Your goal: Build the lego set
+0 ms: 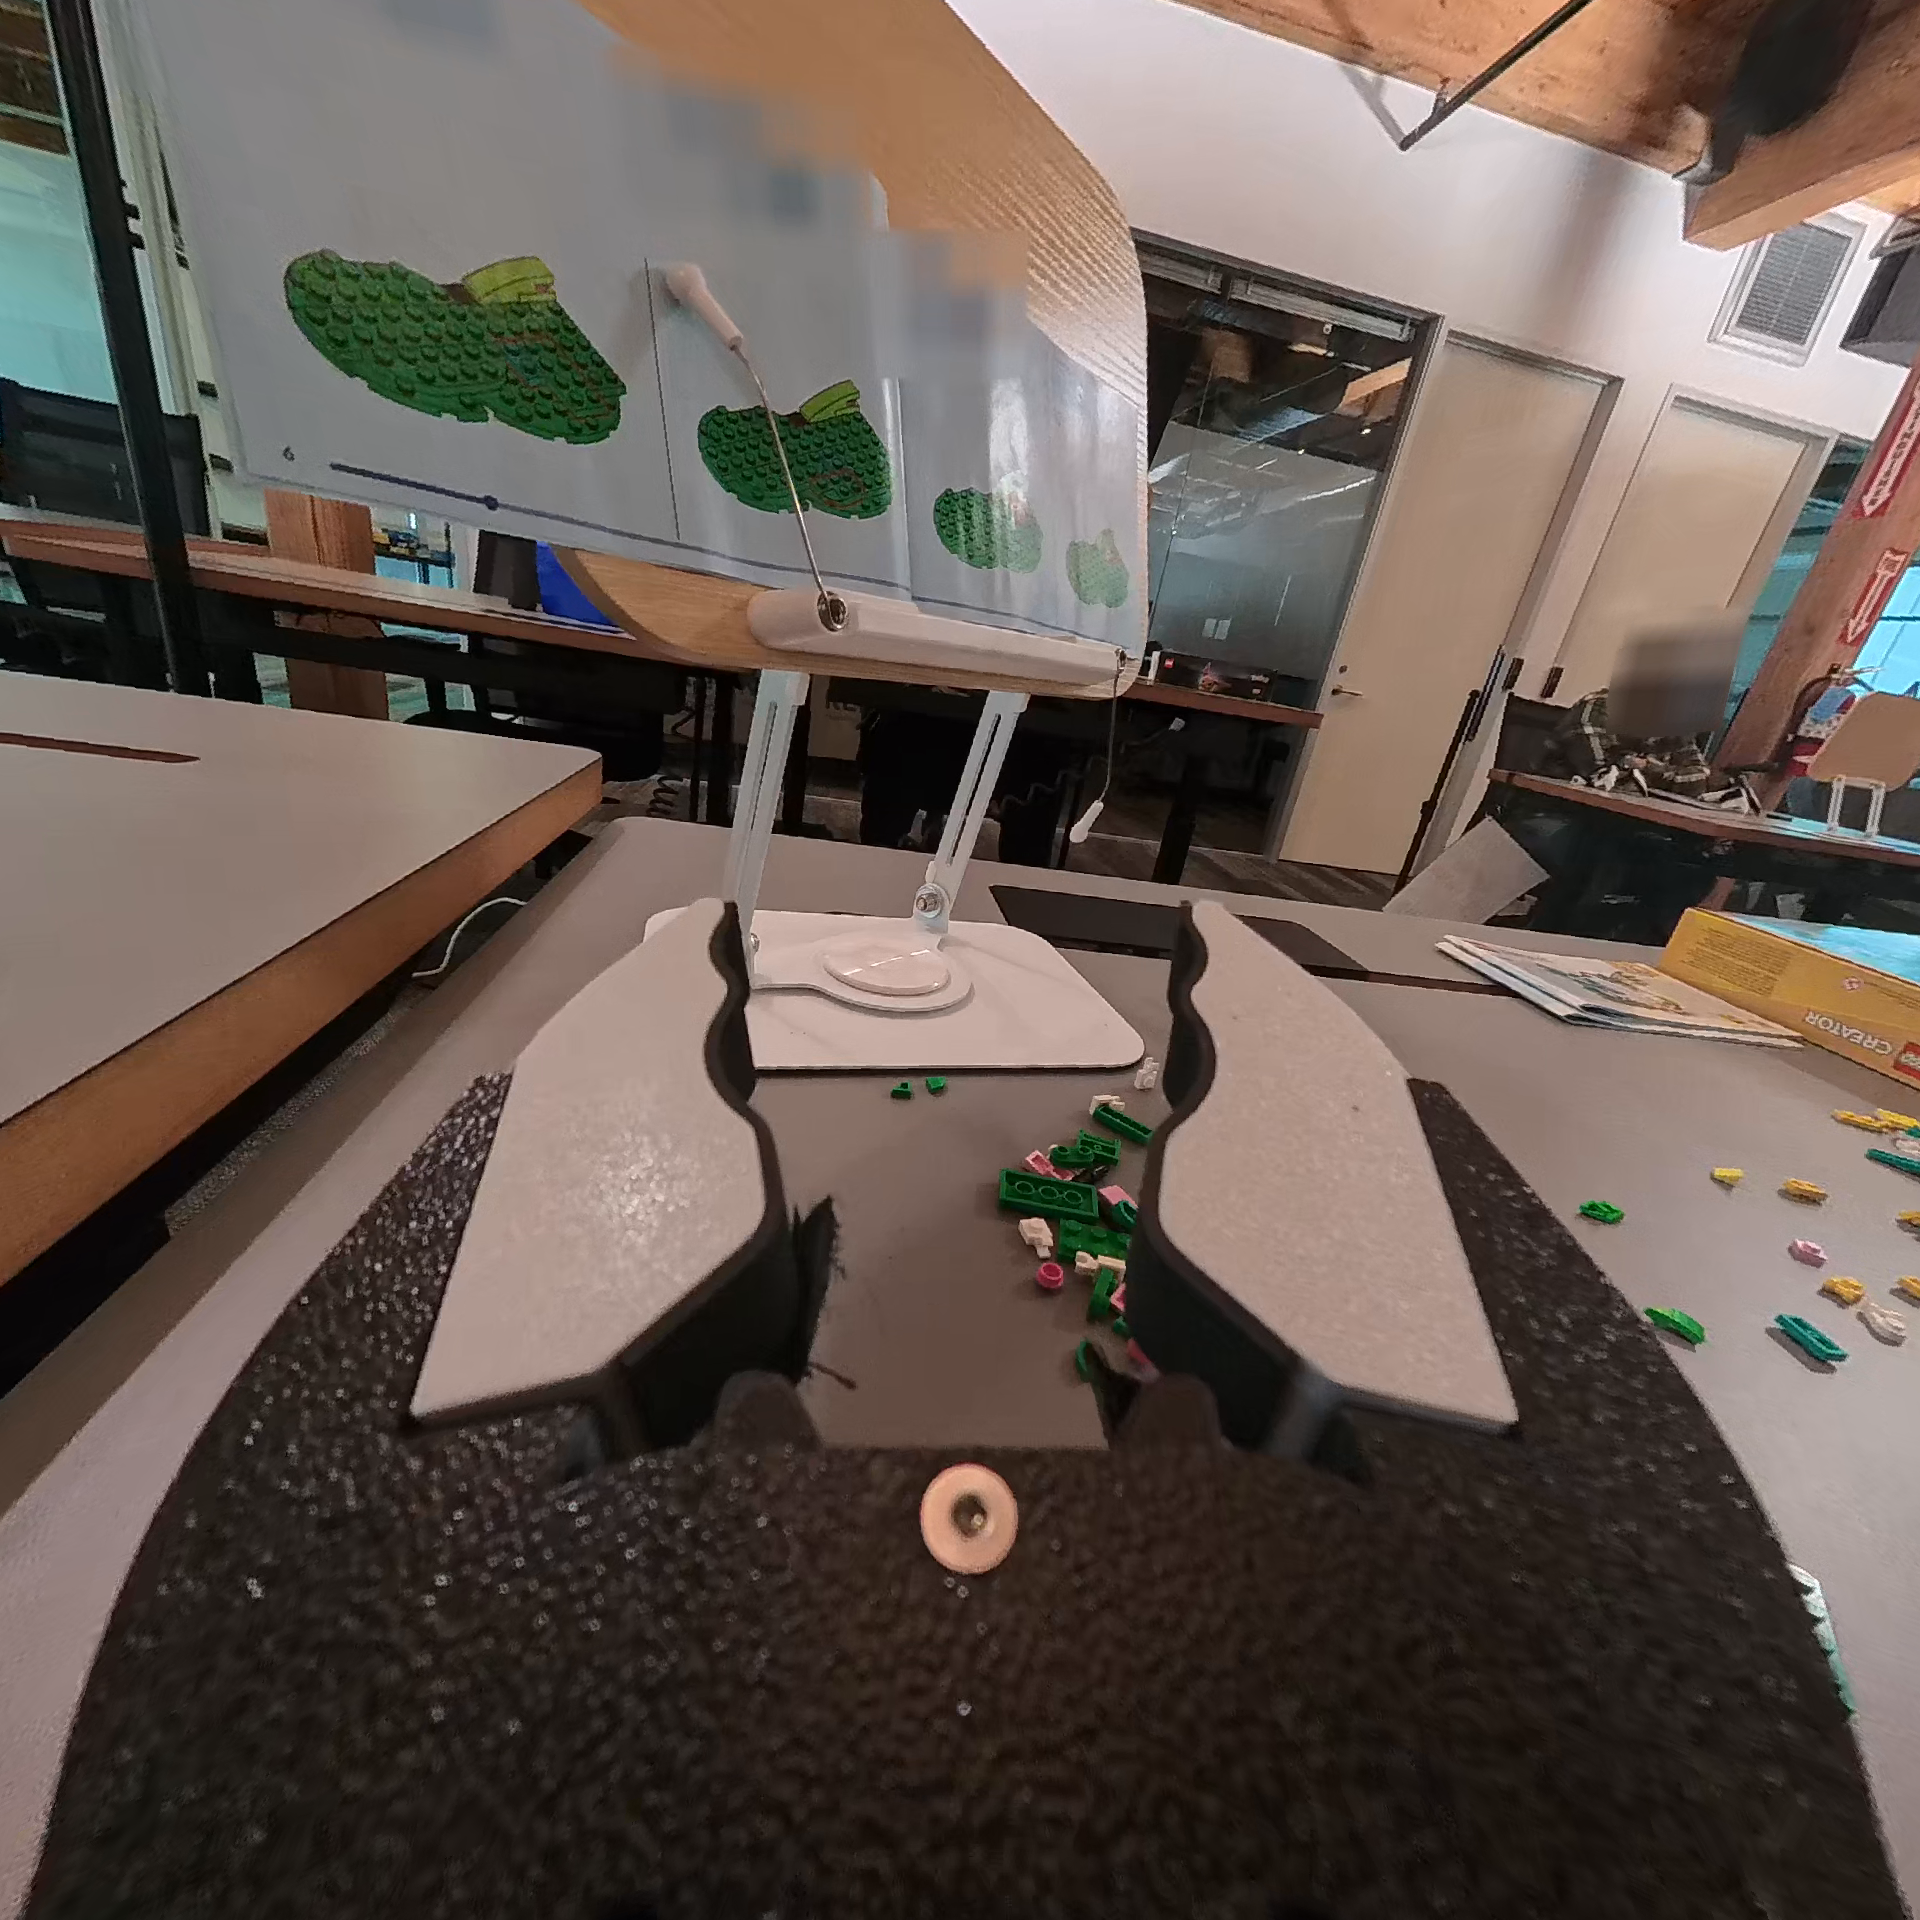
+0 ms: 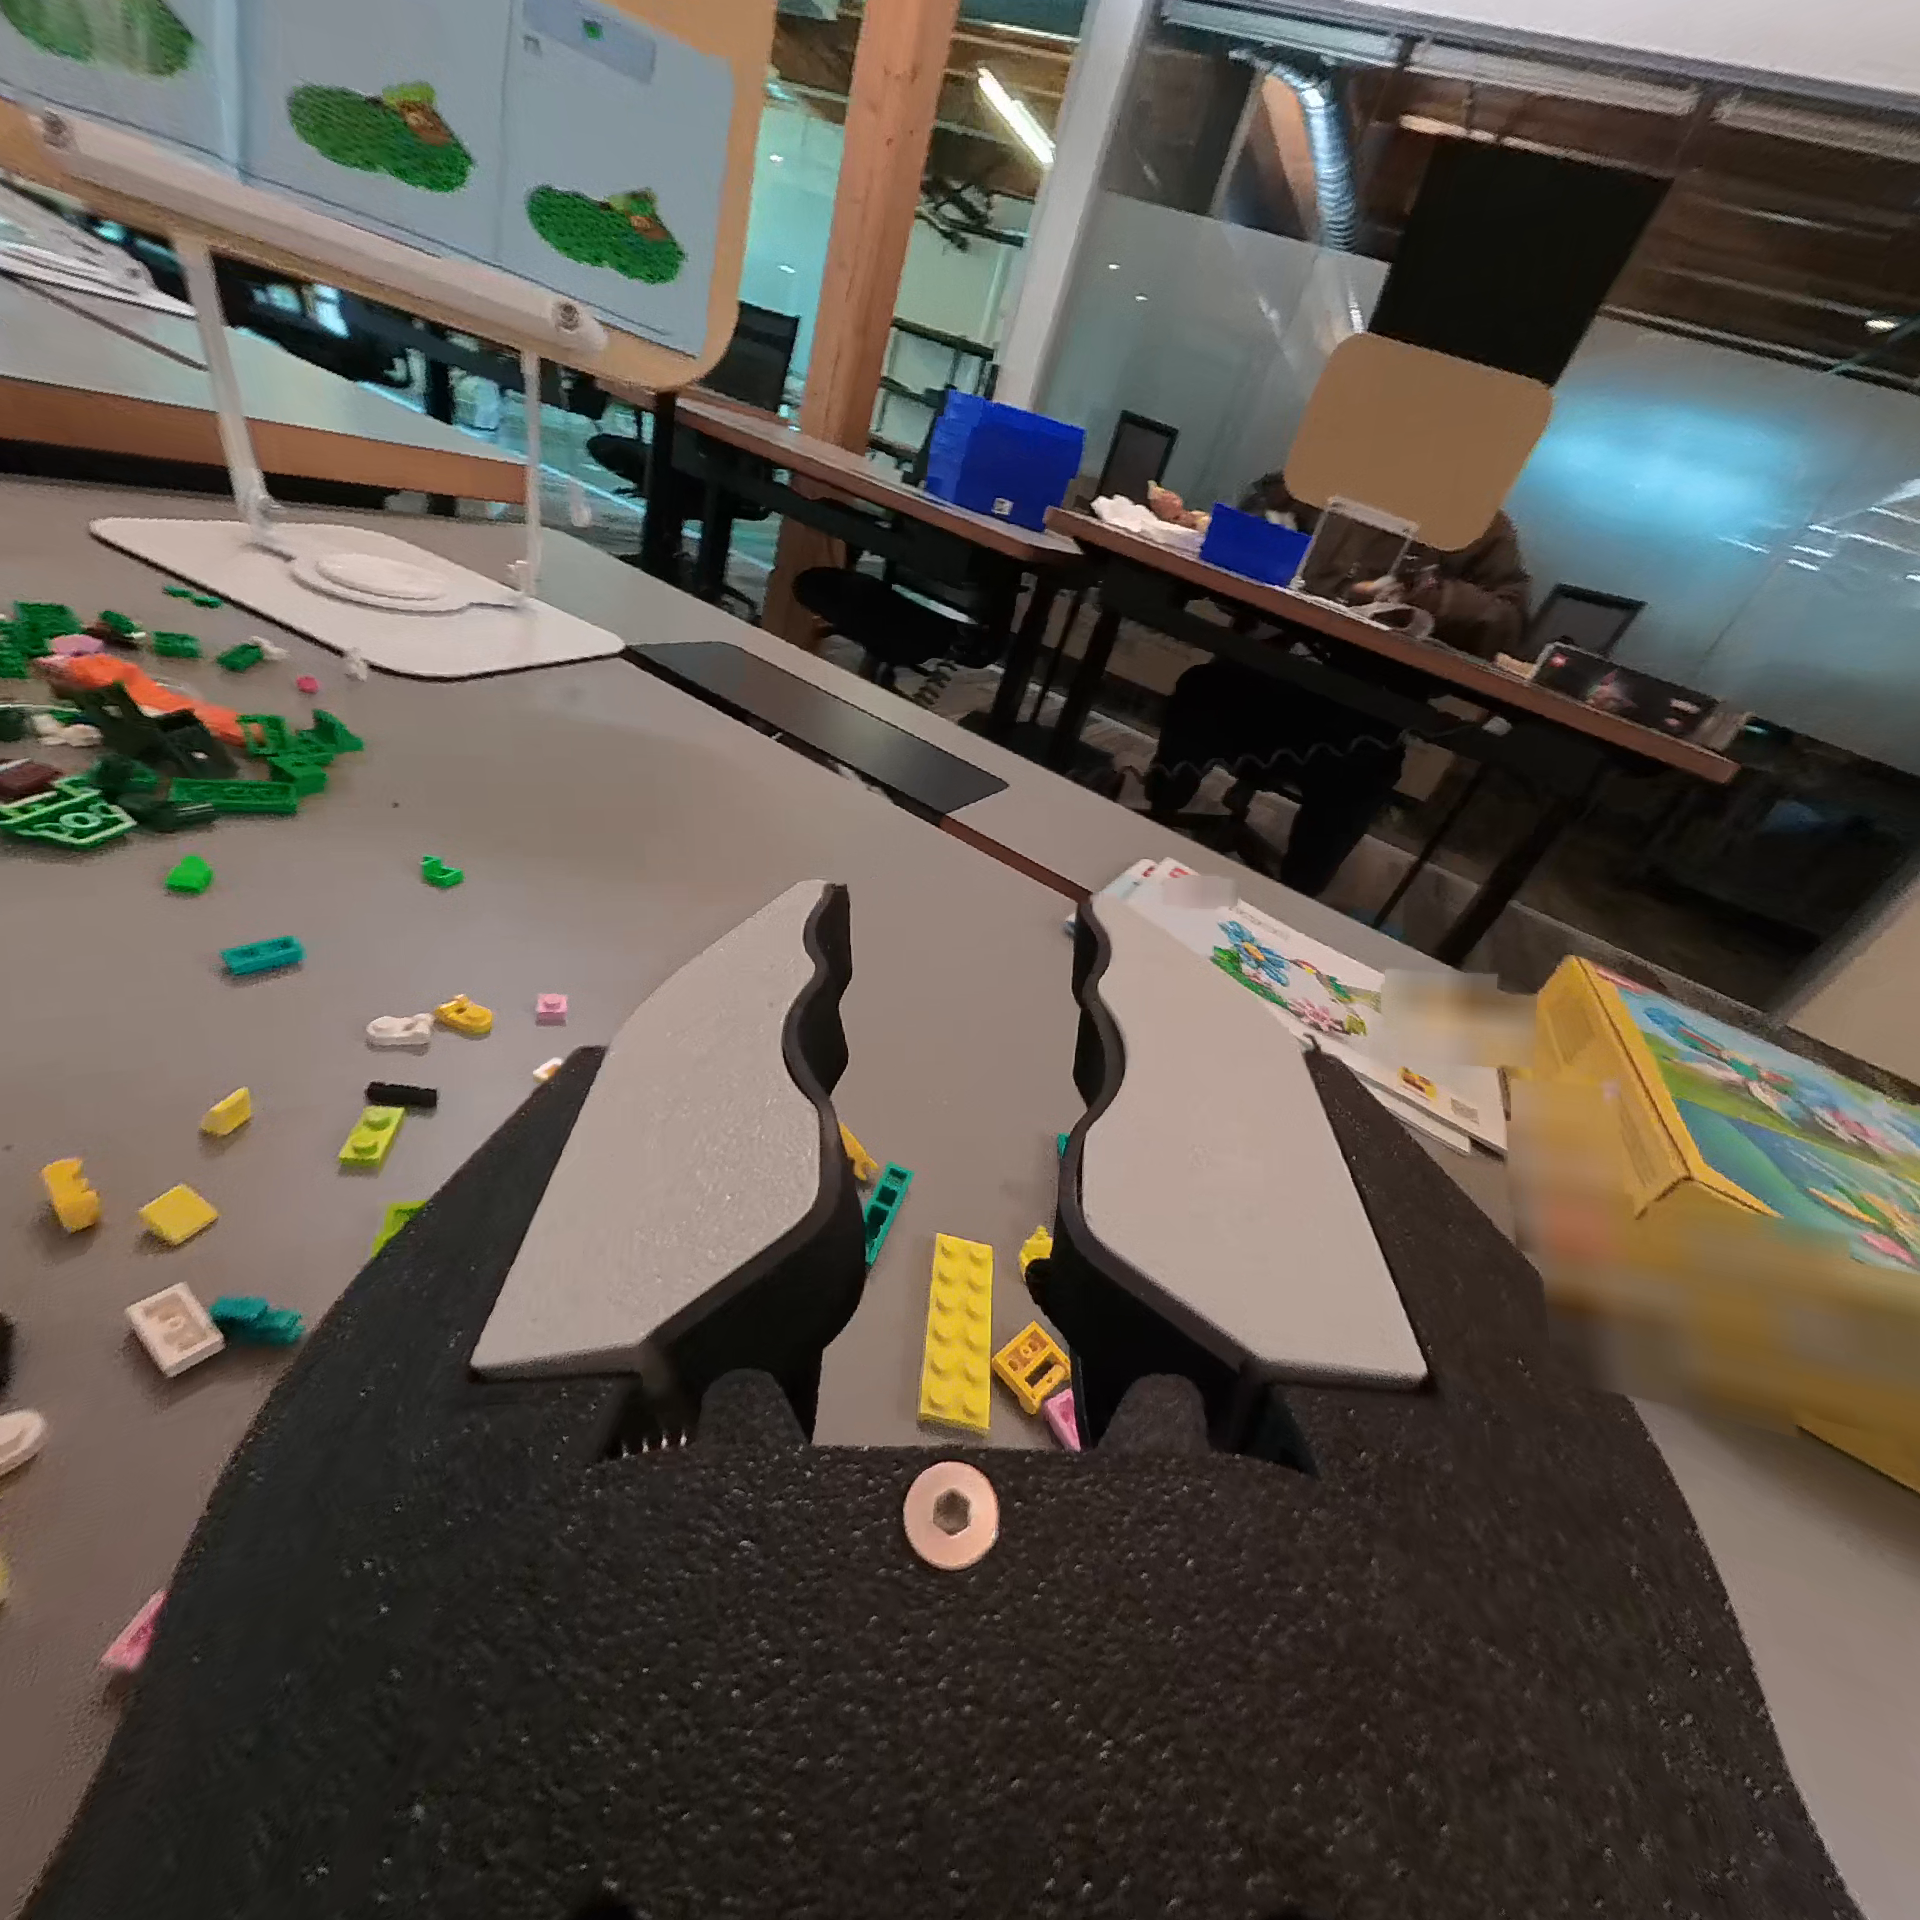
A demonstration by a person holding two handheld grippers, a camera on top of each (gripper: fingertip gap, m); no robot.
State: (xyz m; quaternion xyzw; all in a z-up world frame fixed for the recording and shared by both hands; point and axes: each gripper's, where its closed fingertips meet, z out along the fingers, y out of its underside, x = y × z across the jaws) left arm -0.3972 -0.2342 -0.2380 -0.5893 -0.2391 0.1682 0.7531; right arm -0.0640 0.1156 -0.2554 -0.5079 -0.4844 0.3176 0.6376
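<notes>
My left gripper (image 1: pixel 956 925) is open and empty above the grey table (image 1: pixel 935 1330). A small heap of green, pink and white lego pieces (image 1: pixel 1081 1205) lies by its right finger. My right gripper (image 2: pixel 961 914) is open and empty, low over the table. A long yellow plate (image 2: pixel 958 1330) and a small yellow piece (image 2: pixel 1031 1363) lie between its fingers near their base. A teal piece (image 2: pixel 885 1210) lies under the left finger. A green and orange heap of pieces (image 2: pixel 145 727) lies far left in the right wrist view. The instruction sheet (image 1: pixel 665 343) stands on a white stand (image 1: pixel 935 997).
Loose yellow, teal, white and pink pieces (image 2: pixel 249 1122) are scattered left of my right gripper. A yellow set box (image 2: pixel 1714 1174) and booklets (image 2: pixel 1309 997) lie at the right. A black strip (image 2: pixel 821 727) is set into the table. A neighbouring table (image 1: pixel 208 862) stands left. A person sits far back. The tips of one gripper are about 50 cm away from the tips of the other.
</notes>
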